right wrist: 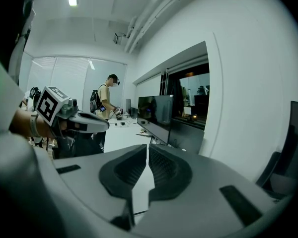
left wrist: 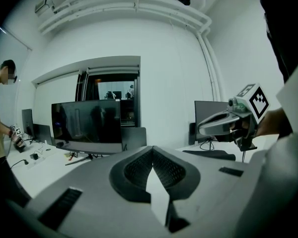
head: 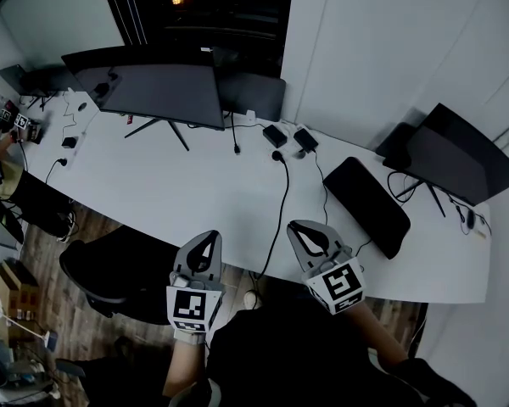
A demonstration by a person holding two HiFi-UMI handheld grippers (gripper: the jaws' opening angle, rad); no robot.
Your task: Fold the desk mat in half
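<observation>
I hold both tools level at the near edge of the white desk (head: 178,193), side by side and apart from each other. The left tongs (head: 209,237) are pressed together with nothing between them; their own view shows the two ribbed pads meeting at the tip. The right tongs (head: 302,226) are likewise pressed together and empty, with only a hairline seam between the pads. The desk mat (head: 366,205) lies as a dark oblong slab on the right part of the desk, set at a slant, to the right of the right tongs and clear of both. I cannot tell whether it lies in a single layer or doubled. Behind it stands a monitor (head: 460,158). A larger monitor (head: 163,93) stands at the far left side of the desk. A black cable (head: 283,197) runs across the desk to its near edge, between the two tools. A black chair (head: 102,271) sits below the near edge at left. A person (right wrist: 106,105) stands at the far end of the desk.
</observation>
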